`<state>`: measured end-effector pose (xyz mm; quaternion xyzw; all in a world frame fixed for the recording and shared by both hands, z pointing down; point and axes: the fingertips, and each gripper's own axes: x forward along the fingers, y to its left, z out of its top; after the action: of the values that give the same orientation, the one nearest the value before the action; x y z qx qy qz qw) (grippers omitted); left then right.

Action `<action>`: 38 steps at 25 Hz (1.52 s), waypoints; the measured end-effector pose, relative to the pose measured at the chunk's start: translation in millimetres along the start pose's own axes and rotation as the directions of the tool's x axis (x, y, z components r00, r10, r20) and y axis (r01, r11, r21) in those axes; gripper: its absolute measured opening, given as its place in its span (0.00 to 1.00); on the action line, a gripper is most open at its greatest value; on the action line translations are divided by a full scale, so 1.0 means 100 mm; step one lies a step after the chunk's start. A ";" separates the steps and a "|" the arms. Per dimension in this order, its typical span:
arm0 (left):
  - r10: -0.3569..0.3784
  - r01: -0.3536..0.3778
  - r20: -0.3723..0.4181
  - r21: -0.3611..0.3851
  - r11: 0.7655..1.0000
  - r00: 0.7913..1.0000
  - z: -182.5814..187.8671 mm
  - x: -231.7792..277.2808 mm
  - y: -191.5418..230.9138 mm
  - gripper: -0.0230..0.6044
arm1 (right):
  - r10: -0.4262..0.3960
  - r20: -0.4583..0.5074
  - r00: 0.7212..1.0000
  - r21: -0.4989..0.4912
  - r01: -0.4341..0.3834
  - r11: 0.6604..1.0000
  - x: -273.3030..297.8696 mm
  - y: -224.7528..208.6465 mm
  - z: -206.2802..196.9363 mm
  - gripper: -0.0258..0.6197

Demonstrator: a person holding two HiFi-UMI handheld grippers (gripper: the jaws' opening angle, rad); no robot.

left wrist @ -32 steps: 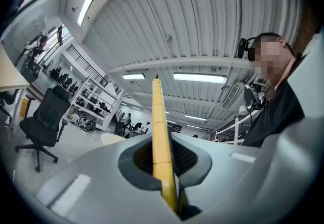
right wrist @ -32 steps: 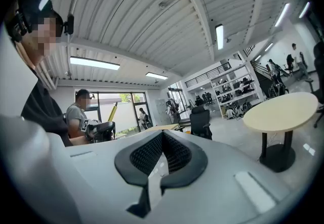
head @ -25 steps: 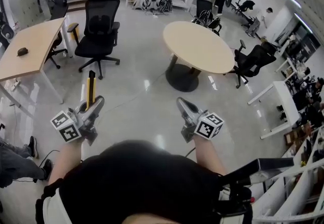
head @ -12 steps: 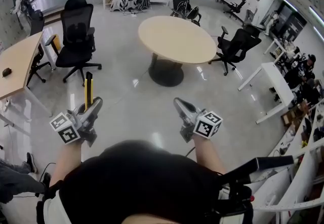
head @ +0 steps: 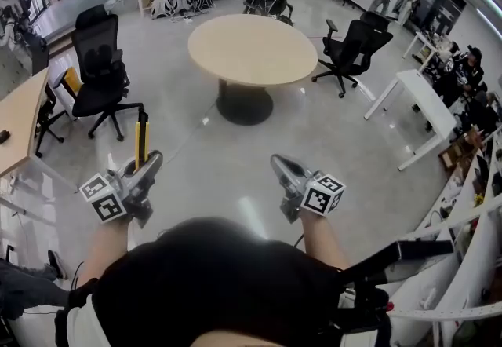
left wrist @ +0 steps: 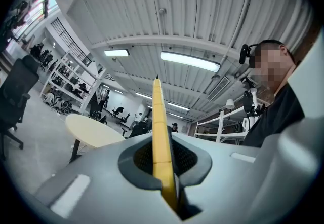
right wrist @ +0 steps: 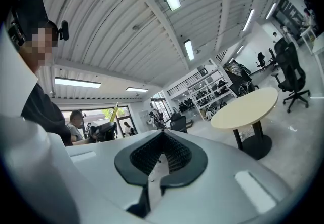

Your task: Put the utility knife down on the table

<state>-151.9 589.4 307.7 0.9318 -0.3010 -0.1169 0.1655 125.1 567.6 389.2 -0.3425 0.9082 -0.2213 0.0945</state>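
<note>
In left gripper, yellow utility knife

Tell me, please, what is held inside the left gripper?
The left gripper holds a yellow utility knife, clamped between its shut fingers, upper part sticking out. The knife's lower end is covered by the fingers, so it cannot be seen.
</note>
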 end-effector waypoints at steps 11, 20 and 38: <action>-0.010 0.010 -0.017 -0.038 0.999 1.000 -0.04 0.14 0.38 0.05 | -0.014 -0.031 0.999 0.018 0.014 1.000 0.24 -0.18 -0.07 0.06; -0.039 0.042 0.045 -0.058 0.997 0.998 0.47 -0.06 1.48 0.05 | -0.038 -0.048 0.998 -0.056 0.035 0.998 1.41 -0.11 0.17 0.06; 0.094 -0.088 0.106 -0.058 0.994 0.990 1.33 -1.13 3.54 0.05 | 0.060 -0.154 0.986 -0.097 -0.076 0.992 4.13 0.18 0.10 0.06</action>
<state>-468.2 355.6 333.3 0.9046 -0.3488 -0.1677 0.1786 -190.7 302.6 363.2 -0.2980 0.9341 -0.1961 0.0153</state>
